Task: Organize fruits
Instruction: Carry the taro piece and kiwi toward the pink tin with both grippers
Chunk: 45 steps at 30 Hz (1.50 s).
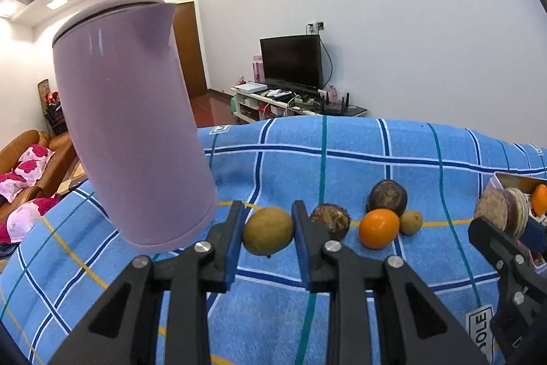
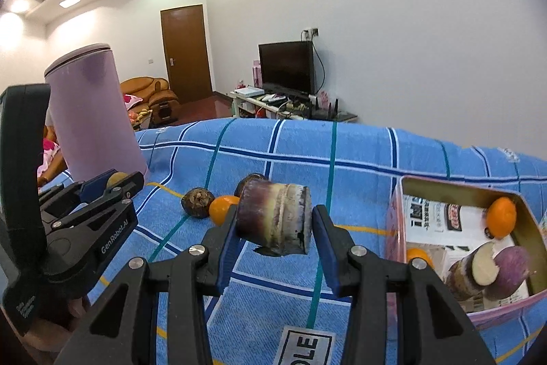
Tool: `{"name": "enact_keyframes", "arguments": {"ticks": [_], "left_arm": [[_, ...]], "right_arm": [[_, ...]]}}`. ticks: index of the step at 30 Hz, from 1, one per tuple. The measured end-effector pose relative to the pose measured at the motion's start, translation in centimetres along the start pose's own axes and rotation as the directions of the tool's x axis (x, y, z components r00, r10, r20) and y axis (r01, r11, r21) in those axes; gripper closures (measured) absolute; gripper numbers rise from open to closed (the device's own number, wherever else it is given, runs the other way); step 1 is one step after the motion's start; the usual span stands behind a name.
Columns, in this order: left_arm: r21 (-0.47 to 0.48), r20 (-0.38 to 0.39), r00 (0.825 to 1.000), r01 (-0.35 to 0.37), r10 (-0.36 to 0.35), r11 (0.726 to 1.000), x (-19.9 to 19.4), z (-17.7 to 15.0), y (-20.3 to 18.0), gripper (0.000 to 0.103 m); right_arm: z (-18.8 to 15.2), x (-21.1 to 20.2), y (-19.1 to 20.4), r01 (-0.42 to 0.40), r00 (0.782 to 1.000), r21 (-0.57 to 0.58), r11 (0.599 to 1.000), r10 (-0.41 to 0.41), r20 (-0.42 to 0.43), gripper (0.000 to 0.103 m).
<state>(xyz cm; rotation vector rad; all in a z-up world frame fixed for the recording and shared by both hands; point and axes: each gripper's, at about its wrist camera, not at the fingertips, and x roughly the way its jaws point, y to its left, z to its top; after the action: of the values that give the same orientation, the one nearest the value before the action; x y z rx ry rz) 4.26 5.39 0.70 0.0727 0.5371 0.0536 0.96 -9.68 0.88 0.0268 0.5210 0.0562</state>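
Left tool [image 1: 268, 236] gripped a green fruit [image 1: 268, 235], right tool [image 2: 275, 224] a cane piece [image 2: 273, 218]; advisable: carry both level to the tin [image 2: 458, 190], release low.

A blue checked cloth [image 1: 393, 139] with dark blue, white, teal and yellow lines covers the supporting surface; what lies beneath it cannot be told. At the far left a lilac lidded jug [image 2: 92, 115] stands upright on the cloth. Toward the middle a small cluster of fruit rests directly on it: two dark brown, rough-skinned round fruits [image 1: 387, 196] [image 1: 331, 221], an orange [image 1: 378, 228] just near of them, and a small yellowish-green fruit [image 1: 411, 222] touching the orange's right side. At the right a pink-walled tin box [image 2: 396, 218] sits on the cloth, open-topped.
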Motion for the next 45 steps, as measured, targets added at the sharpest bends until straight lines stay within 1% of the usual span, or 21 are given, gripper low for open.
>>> {"name": "enact_keyframes", "arguments": {"ticks": [3, 8, 21, 31, 45], "left_arm": [[0.011, 0.015, 1.0, -0.008, 0.008, 1.0, -0.5, -0.2, -0.3, 0.073], [0.025, 0.02, 1.0, -0.012, 0.012, 1.0, -0.7, -0.3, -1.0, 0.073], [0.002, 0.017, 1.0, -0.011, 0.011, 1.0, -2.0, -1.0, -0.9, 0.073], [-0.023, 0.011, 1.0, 0.004, -0.004, 1.0, -3.2, -1.8, -1.0, 0.073], [-0.018, 0.015, 1.0, 0.007, -0.006, 1.0, -4.5, -2.4, -1.9, 0.073]], "right_arm": [[-0.1, -0.3, 0.3, 0.008, 1.0, -0.013, 1.0, -0.008, 0.006, 0.059], [-0.5, -0.9, 0.0, 0.011, 1.0, 0.008, 1.0, -0.011, -0.003, 0.059], [-1.3, -2.3, 0.0, 0.016, 1.0, 0.01, 1.0, -0.016, -0.003, 0.059], [-2.2, -3.6, -0.3, 0.019, 1.0, 0.002, 1.0, -0.019, -0.01, 0.059], [-2.9, -5.7, -1.5, 0.03, 0.999, -0.035, 0.999, -0.031, -0.008, 0.059]]}}
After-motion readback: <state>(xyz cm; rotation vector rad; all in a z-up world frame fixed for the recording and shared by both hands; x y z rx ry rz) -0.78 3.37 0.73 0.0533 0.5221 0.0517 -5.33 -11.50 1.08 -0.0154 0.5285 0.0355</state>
